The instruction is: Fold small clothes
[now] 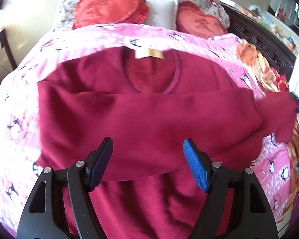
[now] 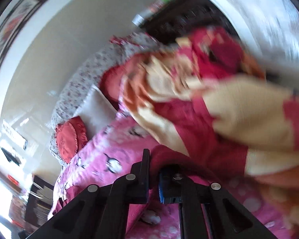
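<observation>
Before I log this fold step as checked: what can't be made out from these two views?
- Lower hem of the maroon top: left wrist view, cut off by the bottom edge behind the open left gripper.
- Sleeve end: left wrist view, runs toward the right edge and blurs.
- What the shut right gripper pinches: right wrist view, maroon cloth at the fingers, contact blurred.
- Patterned blanket: right wrist view, motion-smeared.

Motion blur smears the patterned blanket (image 2: 219, 91); the sweater's (image 1: 149, 119) hem is cut off below.
</observation>
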A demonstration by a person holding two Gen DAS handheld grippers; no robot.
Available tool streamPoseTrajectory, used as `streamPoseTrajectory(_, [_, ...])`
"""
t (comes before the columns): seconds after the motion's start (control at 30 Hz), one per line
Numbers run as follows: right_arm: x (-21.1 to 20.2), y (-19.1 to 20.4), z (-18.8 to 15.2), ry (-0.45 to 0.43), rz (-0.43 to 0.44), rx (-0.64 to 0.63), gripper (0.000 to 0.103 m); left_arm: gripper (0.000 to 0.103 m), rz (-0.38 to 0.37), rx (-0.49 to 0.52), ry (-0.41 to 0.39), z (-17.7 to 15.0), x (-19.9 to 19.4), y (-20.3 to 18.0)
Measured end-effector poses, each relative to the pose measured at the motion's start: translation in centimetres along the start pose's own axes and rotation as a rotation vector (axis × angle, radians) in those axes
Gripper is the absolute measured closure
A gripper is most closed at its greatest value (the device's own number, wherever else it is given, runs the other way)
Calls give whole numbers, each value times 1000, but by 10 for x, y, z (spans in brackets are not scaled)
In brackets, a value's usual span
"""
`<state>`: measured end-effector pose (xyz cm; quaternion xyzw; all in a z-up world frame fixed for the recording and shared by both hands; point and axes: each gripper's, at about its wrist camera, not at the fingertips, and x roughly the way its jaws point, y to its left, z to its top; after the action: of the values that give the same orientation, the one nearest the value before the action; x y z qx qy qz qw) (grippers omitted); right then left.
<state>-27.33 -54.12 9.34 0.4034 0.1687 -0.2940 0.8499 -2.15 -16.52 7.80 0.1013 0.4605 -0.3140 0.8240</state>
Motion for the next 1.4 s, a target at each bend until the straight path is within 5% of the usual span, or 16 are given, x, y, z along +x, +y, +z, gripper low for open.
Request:
streamPoseTrajectory(0.13, [-40, 70, 16, -84, 102, -164, 97, 30, 15, -58, -45, 1, -17, 30])
streamPoseTrajectory(0.27, [-61, 171, -5, -85, 242, -442, 97, 30, 33, -140, -89, -1, -35, 63])
streamPoseTrajectory(0.37, [-51, 246, -60, 50, 349, -668, 97, 30, 52, -201, -114, -4, -47, 90])
streamPoseTrajectory(0.5, [-8, 294, -163, 277, 411, -866, 97, 30, 55, -291, -126, -10, -56, 120])
streamPoseTrajectory(0.6, [39, 297, -240, 457, 337, -977, 90, 30, 36, -313, -107, -13, -55, 129])
streamPoseTrajectory(0.67, [60, 288, -271, 542, 275, -1010, 58, 30, 23, -303, -104, -14, -56, 131])
streamPoseTrajectory(0.73, [63, 274, -280, 590, 274, -992, 58, 30, 7, -283, -104, -15, -54, 129])
streamPoseTrajectory(0.9, [42, 262, -244, 498, 294, -911, 54, 30, -8, -282, -93, -15, -44, 122])
streamPoseTrajectory(1.07, [54, 263, -213, 471, 327, -778, 30, 30, -29, -311, -101, -12, -46, 125])
streamPoseTrajectory(1.23, [74, 283, -237, 563, 429, -716, 30, 30, -44, -318, -116, -8, -58, 132])
streamPoseTrajectory(1.4, [46, 317, -284, 576, 545, -955, 31, 30, -50, -339, -135, -6, -63, 143])
